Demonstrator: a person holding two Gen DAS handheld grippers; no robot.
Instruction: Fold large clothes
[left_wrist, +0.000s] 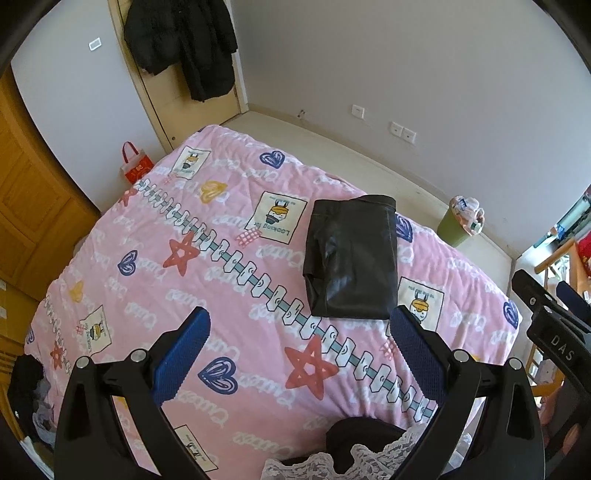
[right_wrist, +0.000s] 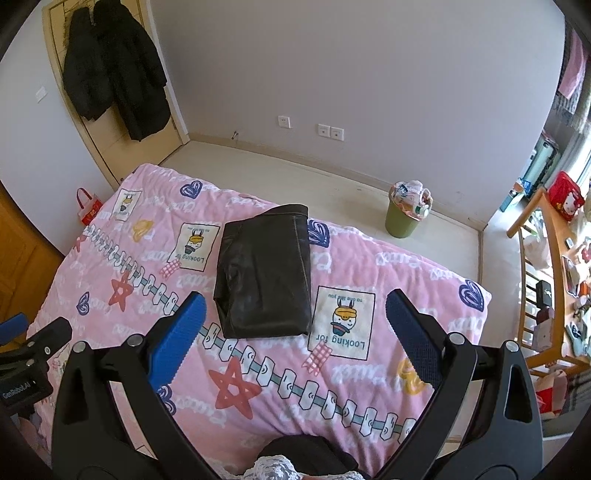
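Note:
A black leather-look garment (left_wrist: 351, 258) lies folded into a neat rectangle on the pink patterned bed cover (left_wrist: 229, 280). It also shows in the right wrist view (right_wrist: 264, 273), on the cover (right_wrist: 369, 369). My left gripper (left_wrist: 299, 350) is open and empty, held above the bed short of the garment. My right gripper (right_wrist: 295, 332) is open and empty, also raised, with the garment just beyond its fingertips. Part of the right gripper (left_wrist: 554, 332) shows at the right edge of the left wrist view.
Black clothing with white lace (left_wrist: 354, 450) lies at the near bed edge. Black coats (right_wrist: 110, 70) hang on the door. A green bin (right_wrist: 404, 214) stands on the floor beyond the bed. A red bag (left_wrist: 135, 166) sits by the wall. A cluttered wooden rack (right_wrist: 554, 277) stands at the right.

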